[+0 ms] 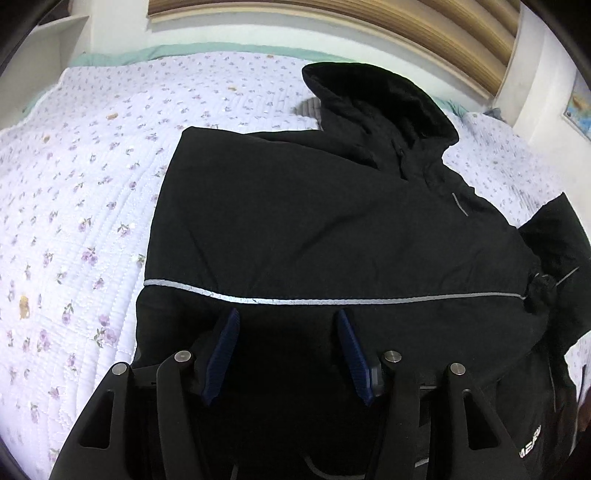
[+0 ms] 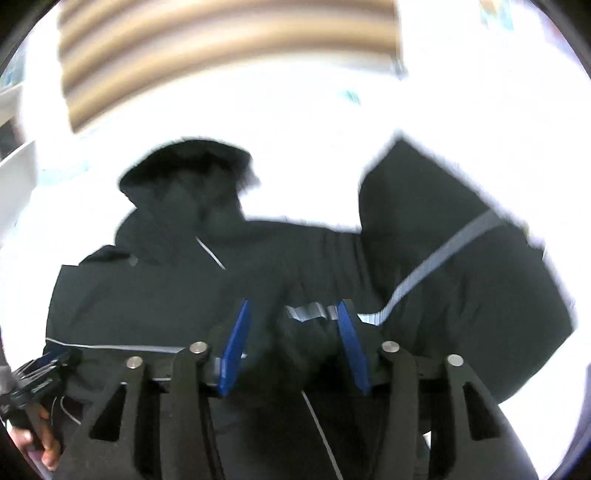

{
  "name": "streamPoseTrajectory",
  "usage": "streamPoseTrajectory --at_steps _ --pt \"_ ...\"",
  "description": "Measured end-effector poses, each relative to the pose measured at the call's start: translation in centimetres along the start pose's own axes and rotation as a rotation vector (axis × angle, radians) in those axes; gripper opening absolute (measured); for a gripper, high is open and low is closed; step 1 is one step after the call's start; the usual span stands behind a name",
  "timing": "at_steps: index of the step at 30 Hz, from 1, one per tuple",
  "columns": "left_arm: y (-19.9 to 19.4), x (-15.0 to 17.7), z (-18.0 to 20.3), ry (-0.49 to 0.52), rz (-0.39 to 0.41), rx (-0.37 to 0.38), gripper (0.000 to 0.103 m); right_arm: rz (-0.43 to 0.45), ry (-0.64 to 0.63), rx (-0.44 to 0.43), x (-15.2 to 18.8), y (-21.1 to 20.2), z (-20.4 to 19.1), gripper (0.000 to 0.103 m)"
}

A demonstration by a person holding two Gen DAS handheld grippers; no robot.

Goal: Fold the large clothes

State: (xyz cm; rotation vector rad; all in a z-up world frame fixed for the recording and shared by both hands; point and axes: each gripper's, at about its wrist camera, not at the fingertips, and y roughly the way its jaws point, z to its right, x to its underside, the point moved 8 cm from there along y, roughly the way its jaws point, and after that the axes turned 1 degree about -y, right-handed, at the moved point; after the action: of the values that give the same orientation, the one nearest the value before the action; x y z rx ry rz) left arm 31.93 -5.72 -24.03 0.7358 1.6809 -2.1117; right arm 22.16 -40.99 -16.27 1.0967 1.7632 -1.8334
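A large black hooded jacket (image 1: 314, 221) lies spread on the bed, hood (image 1: 380, 99) at the far end, with a grey reflective stripe (image 1: 295, 300) across it. My left gripper (image 1: 286, 314) hovers low over the jacket's near part. Its blue pads (image 1: 223, 354) stand wide apart and open, with no fold caught between them. In the blurred right wrist view the jacket (image 2: 147, 302) shows a sleeve (image 2: 461, 277) folded in at the right. My right gripper (image 2: 291, 308) stands open, and a bunched fold with a grey stripe (image 2: 308, 314) lies loosely between its pads.
A white quilt with purple flowers (image 1: 92, 184) covers the bed, bare to the jacket's left. A wooden slatted headboard (image 1: 369, 22) and white wall stand beyond. The left gripper (image 2: 37, 373) and the hand holding it (image 2: 44, 446) show at the right view's lower left.
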Motion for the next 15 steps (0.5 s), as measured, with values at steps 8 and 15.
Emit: streamPoseTrajectory --at_steps 8,15 --pt "-0.3 0.4 -0.1 0.029 0.028 -0.005 0.059 -0.300 -0.090 -0.033 5.9 8.3 -4.3 0.053" --pt "0.0 0.4 0.1 0.060 0.031 -0.047 0.060 -0.251 -0.121 -0.031 6.9 9.0 -4.1 0.053"
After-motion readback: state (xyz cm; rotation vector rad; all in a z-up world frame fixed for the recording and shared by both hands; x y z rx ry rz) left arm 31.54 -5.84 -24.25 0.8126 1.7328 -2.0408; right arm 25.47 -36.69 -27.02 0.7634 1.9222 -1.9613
